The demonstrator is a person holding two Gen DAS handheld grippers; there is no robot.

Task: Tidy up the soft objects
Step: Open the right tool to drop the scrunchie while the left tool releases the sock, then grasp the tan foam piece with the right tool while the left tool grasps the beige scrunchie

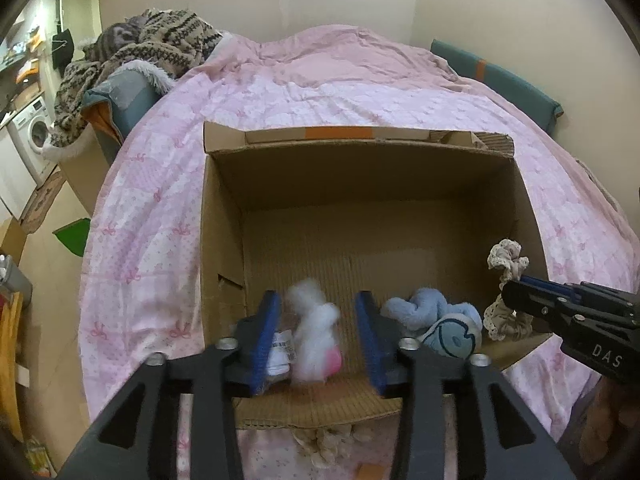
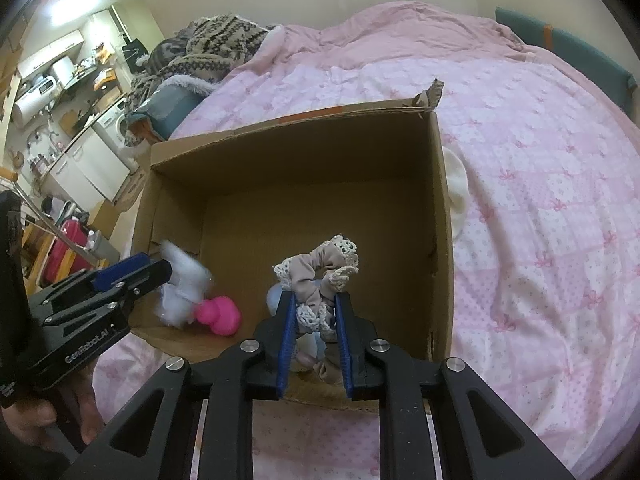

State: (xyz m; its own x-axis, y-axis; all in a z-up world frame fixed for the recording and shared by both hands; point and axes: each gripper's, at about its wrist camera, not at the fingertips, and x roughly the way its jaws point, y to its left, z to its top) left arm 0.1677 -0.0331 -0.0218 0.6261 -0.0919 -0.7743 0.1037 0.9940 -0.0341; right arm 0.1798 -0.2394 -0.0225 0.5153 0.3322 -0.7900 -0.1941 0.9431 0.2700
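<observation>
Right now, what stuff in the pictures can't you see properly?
- White fluffy toy: motion-blurred in both wrist views, so its shape is unclear.
- Blue plush: in the right wrist view, mostly hidden behind the scrunchie and right gripper.
- Cream cloth: mostly covered by the cardboard box wall.
- Tag on the toy: print too small and blurred to read.

A bed point(image 1: 360, 92) with a pink bow-print cover carries an open cardboard box point(image 1: 224, 240) at its centre. At 10 o'clock lies a patterned blanket point(image 1: 160, 40); a white cloth point(image 2: 456, 188), perhaps a sock, touches the box at 3 o'clock.
</observation>
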